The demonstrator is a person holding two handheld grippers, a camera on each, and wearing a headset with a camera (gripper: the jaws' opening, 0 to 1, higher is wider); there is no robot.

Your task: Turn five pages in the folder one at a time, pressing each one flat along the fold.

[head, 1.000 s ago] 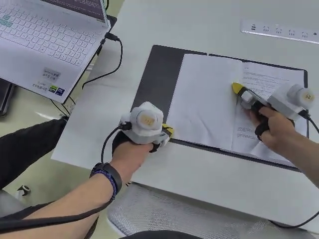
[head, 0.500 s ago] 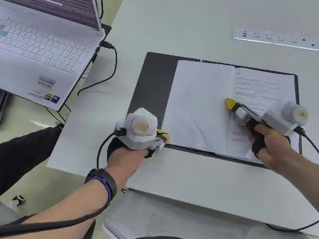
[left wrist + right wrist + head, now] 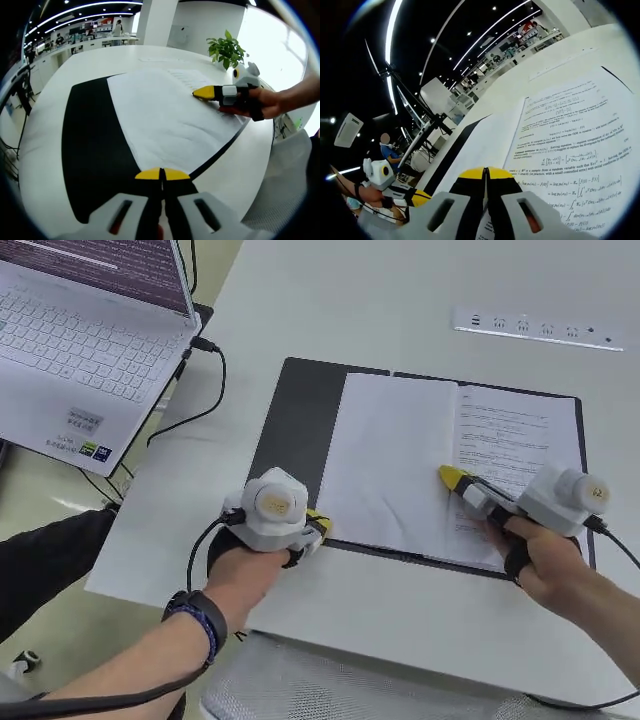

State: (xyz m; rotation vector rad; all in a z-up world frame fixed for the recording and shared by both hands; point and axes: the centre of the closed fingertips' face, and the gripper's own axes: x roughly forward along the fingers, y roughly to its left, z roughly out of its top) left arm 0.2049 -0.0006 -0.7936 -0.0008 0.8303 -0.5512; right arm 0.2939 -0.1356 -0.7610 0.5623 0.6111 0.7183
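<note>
White workbench [image 3: 400, 300], folder [image 3: 290, 420] open: right gripper [image 3: 447, 476], closed and empty, presses the fold [image 3: 457, 410]; left gripper [image 3: 318, 525] closed, idle. Next, probably: pinch the printed page [image 3: 515, 435].

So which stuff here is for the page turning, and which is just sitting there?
For the job: black open folder, its blank white page, its printed page, left gripper, right gripper.
Just lying about: white laptop, its black cable, white power strip.

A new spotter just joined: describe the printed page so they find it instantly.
On the white table, a black folder lies open. Its right-hand leaf is the printed page, with the right tool's yellow tip at its fold edge. Unlike the blank sheet beside it, it carries lines of text.
</note>
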